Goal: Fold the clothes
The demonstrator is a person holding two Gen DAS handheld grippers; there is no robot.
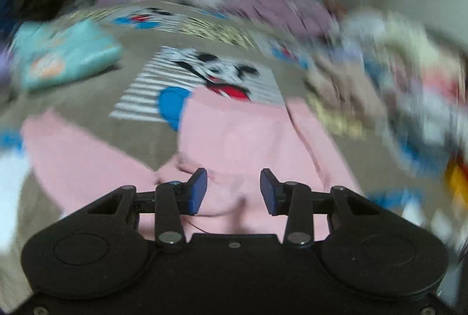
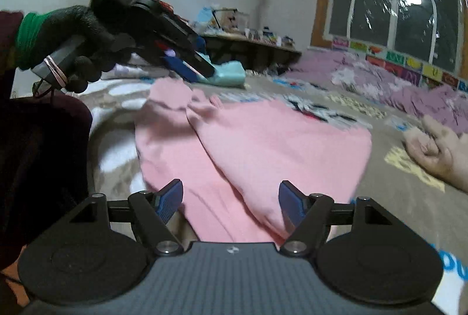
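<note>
A pink garment (image 1: 234,136) lies spread on a cartoon-print blanket (image 1: 140,136), one sleeve stretched to the left. My left gripper (image 1: 233,190) is open just above its near edge, nothing between the fingers. In the right wrist view the same pink garment (image 2: 263,145) lies flat ahead, partly folded along a diagonal. My right gripper (image 2: 231,201) is open over its near hem. The left gripper (image 2: 187,63) shows there too, held in a black-gloved hand above the garment's far left corner.
A folded turquoise item (image 1: 67,54) lies at the back left. A pile of mixed clothes (image 1: 395,81) sits to the right. Lilac bedding (image 2: 409,87) runs along the window side. A bare hand (image 2: 438,145) rests on the blanket at right. A cluttered shelf (image 2: 251,37) stands behind.
</note>
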